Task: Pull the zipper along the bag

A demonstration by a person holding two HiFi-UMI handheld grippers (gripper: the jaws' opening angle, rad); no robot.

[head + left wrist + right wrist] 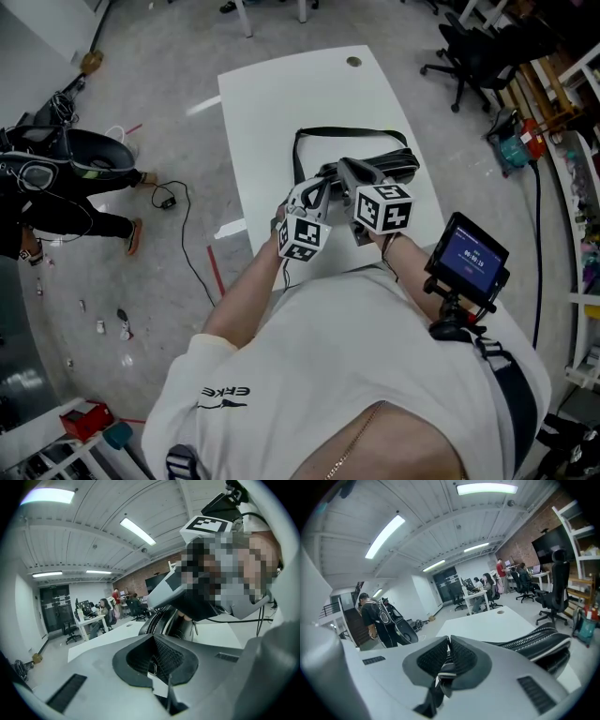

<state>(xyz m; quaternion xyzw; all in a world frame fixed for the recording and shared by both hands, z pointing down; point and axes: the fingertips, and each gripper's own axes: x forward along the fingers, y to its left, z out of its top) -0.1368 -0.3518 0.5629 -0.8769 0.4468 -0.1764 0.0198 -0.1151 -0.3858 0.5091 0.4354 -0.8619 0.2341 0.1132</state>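
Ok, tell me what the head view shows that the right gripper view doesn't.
Only the head view: the bag's strap, and a small screen by the person's right arm. Only the right gripper view: the right gripper's tongs shut on a black tab, and people at far desks. Both: the white table, the black bag, a bystander in black.

Head view: from above, steeply down onto table (281,103) and bag (398,164). Both gripper views: low, close behind jaws, facing across same table and bag.

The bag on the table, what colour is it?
The bag is black; the right gripper view shows it best.
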